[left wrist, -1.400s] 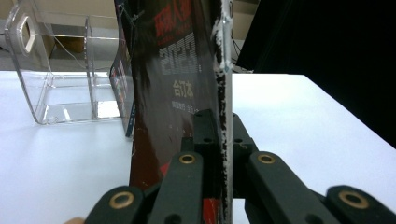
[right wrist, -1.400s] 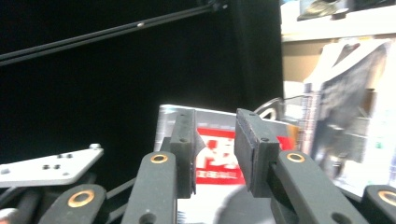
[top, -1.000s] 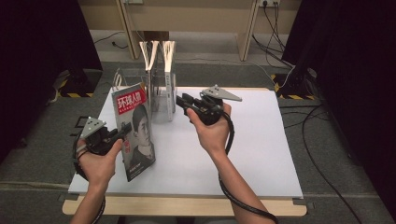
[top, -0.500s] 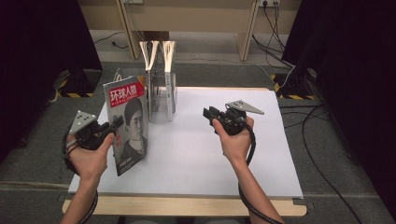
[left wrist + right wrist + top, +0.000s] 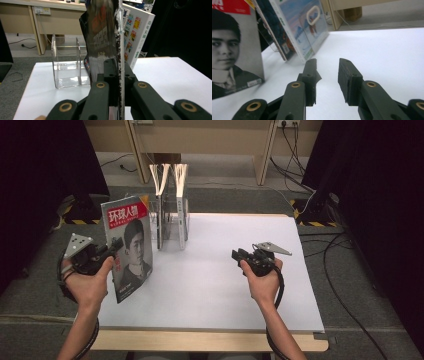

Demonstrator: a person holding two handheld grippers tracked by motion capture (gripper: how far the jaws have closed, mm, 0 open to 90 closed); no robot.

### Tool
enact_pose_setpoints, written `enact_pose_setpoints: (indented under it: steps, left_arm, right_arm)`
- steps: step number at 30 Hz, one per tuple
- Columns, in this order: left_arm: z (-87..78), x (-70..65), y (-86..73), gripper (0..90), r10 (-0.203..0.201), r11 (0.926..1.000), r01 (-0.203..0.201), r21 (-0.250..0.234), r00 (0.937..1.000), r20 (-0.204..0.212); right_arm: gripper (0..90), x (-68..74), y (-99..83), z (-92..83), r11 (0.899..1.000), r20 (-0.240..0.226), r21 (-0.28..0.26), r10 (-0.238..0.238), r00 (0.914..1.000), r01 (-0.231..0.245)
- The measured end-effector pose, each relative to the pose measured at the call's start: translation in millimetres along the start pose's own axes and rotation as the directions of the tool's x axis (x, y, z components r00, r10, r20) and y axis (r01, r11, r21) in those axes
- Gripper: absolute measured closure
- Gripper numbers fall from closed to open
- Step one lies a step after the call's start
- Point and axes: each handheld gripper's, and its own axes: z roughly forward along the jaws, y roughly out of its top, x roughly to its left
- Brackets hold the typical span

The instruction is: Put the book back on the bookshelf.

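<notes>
A magazine (image 5: 131, 245) with a red title band and a portrait cover stands upright near the table's left edge. My left gripper (image 5: 116, 246) is shut on its left edge; in the left gripper view the jaws (image 5: 117, 72) clamp the thin magazine (image 5: 105, 37) edge-on. My right gripper (image 5: 235, 254) hovers low over the white table (image 5: 225, 295) right of centre and points left. It is open, and in the right gripper view nothing lies between the fingertips (image 5: 327, 67). That view has the magazine's cover (image 5: 229, 50) at the far left.
A clear acrylic rack (image 5: 170, 227) at the table's back holds several upright magazines (image 5: 297, 30); its empty slots (image 5: 66, 65) face my left gripper. Cables and desk legs lie on the floor beyond. A white stretch of table separates the two hands.
My right hand has drawn away from the magazine, moving right and down toward the table. The left hand has carried the magazine slightly left and up, still gripped.
</notes>
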Motion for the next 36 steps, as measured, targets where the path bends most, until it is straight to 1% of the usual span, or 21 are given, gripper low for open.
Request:
enact_pose_setpoints:
  steps: [2,4,5,6,8,10,13,15,18,21,26,28,33,36]
  left_arm:
    - [0.7,1.8,1.6,86.5,-0.007,1.0000,0.007,-0.001,1.0000,-0.002]
    - [2.1,3.2,2.7,86.5,-0.006,1.0000,0.006,-0.006,0.9999,-0.009]
    - [2.7,3.7,3.2,86.5,-0.008,0.9999,0.008,-0.009,0.9999,-0.014]
    - [3.3,4.6,3.8,86.5,-0.007,0.9999,0.007,-0.008,0.9998,-0.018]
    - [3.9,6.4,4.4,86.5,-0.010,0.9999,0.010,-0.013,0.9997,-0.024]
    - [4.5,8.3,5.0,86.5,-0.006,0.9999,0.005,-0.013,0.9995,-0.031]
    - [6.8,12.8,5.7,86.5,-0.009,0.9998,0.009,-0.018,0.9992,-0.039]
    - [8.5,15.3,6.2,86.5,-0.008,0.9997,0.007,-0.024,0.9989,-0.045]
    - [10.7,17.9,6.9,86.5,-0.005,0.9997,0.004,-0.025,0.9986,-0.053]
    - [13.5,21.7,7.4,86.5,-0.006,0.9997,0.005,-0.024,0.9983,-0.058]
    - [20.7,29.2,7.7,86.5,-0.010,0.9994,0.008,-0.033,0.9979,-0.064]
    - [22.9,31.2,8.3,86.5,-0.007,0.9994,0.005,-0.033,0.9978,-0.066]
    - [28.3,37.4,9.7,86.5,-0.013,0.9992,0.010,-0.040,0.9971,-0.075]
    - [31.3,39.8,10.1,86.5,-0.016,0.9989,0.013,-0.044,0.9974,-0.071]
  right_arm:
    - [68.4,-4.3,-4.6,-2.6,1.000,0.012,0.008,0.013,0.9998,-0.013]
    - [68.5,-8.4,-9.7,-4.5,1.000,0.036,0.003,-0.007,0.9993,0.007]
    - [68.5,-10.1,-12.5,-5.5,1.000,0.043,0.009,-0.006,0.9991,0.005]
    - [68.5,-11.8,-15.4,-6.4,1.000,0.044,0.015,0.007,0.9990,-0.008]
    - [68.6,-16.5,-21.2,-7.6,1.000,0.065,0.021,-0.003,0.9979,0.001]
    - [68.7,-21.0,-26.9,-8.4,1.000,0.072,0.023,0.006,0.9974,-0.008]
    - [68.6,-26.5,-35.6,-9.6,1.000,0.095,0.020,-0.002,0.9955,0.000]
    - [68.4,-30.5,-42.6,-9.8,1.000,0.105,0.027,0.007,0.9944,-0.010]
    - [68.2,-36.4,-51.4,-9.3,1.000,0.123,0.030,0.004,0.9923,-0.008]
    - [68.2,-40.0,-58.0,-8.2,0.999,0.133,0.040,0.014,0.9910,-0.019]
    - [68.0,-44.4,-64.2,-7.4,0.998,0.144,0.053,0.009,0.9895,-0.017]
    - [68.0,-44.6,-65.4,-7.1,0.998,0.145,0.052,0.018,0.9893,-0.026]
    - [67.9,-46.0,-66.2,-6.6,0.998,0.147,0.053,0.015,0.9891,-0.023]
    - [67.9,-46.9,-67.1,-6.2,0.998,0.148,0.054,0.013,0.9889,-0.021]
